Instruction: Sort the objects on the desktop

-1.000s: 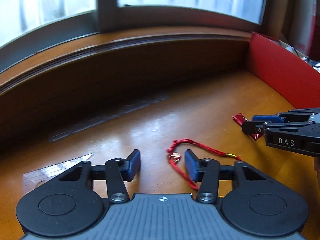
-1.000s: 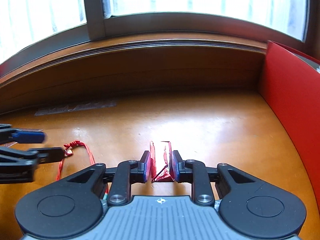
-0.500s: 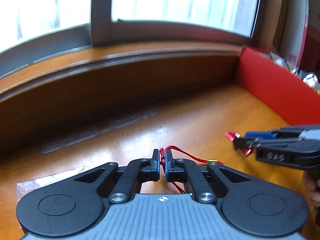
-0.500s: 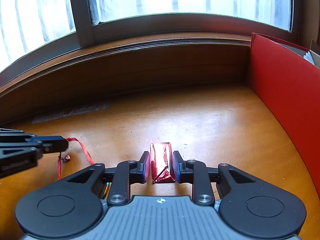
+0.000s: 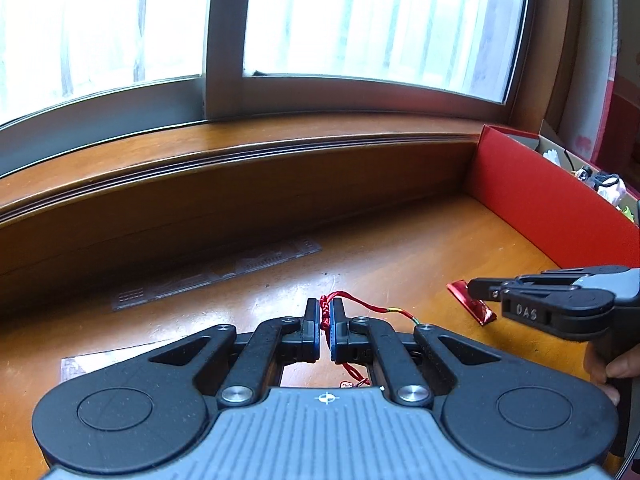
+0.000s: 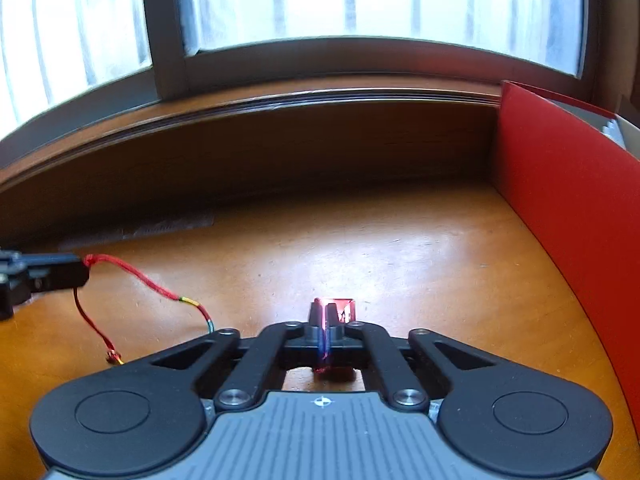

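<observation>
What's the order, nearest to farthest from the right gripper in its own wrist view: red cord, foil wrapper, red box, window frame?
1. foil wrapper, pinched in the right gripper.
2. red cord, left, hanging from the left gripper.
3. red box, right side.
4. window frame, beyond the sill.

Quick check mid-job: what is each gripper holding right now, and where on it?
The left gripper pinches the red string at its knotted end. The right gripper is shut on the red foil wrapper, gripping along its middle.

"DAS" in white letters, side of right claw [image 5: 478, 291]
</observation>
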A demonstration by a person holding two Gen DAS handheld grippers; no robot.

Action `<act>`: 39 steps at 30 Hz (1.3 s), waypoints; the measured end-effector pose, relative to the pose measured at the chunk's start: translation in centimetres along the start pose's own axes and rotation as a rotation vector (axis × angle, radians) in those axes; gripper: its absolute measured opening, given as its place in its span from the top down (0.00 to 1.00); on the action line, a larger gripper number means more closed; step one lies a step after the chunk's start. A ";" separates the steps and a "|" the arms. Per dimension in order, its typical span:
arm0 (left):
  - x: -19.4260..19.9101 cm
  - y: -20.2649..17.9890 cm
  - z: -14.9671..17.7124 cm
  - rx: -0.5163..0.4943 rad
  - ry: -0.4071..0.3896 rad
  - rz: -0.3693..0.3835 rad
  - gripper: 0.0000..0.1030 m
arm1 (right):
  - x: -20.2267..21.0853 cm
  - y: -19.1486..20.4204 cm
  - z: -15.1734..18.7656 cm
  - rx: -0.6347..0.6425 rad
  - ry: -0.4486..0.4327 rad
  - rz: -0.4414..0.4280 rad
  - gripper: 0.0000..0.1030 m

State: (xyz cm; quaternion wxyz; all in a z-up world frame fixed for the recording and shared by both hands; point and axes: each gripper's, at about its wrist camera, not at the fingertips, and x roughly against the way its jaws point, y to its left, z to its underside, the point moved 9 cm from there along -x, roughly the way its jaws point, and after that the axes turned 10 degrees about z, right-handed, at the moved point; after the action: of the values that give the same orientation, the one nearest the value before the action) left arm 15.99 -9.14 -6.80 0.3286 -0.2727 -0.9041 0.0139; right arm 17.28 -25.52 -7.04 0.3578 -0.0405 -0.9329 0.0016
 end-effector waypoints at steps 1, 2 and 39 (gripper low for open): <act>0.1 -0.1 0.0 -0.001 -0.003 0.000 0.94 | 0.1 -0.2 -0.1 -0.001 -0.004 0.003 1.00; 0.2 -0.2 -0.1 -0.003 -0.005 0.001 0.94 | 0.3 -0.5 -0.1 -0.003 -0.008 0.005 1.00; 6.5 -3.7 0.4 -0.040 -0.089 -0.021 0.94 | 9.9 2.9 7.3 0.147 0.112 -0.243 0.90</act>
State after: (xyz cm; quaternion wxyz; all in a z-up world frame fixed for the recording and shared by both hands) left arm 9.82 -8.97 -2.56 0.2825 -0.2691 -0.9208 0.0044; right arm 5.27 -21.68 -5.94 0.4088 0.0989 -0.9069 0.0245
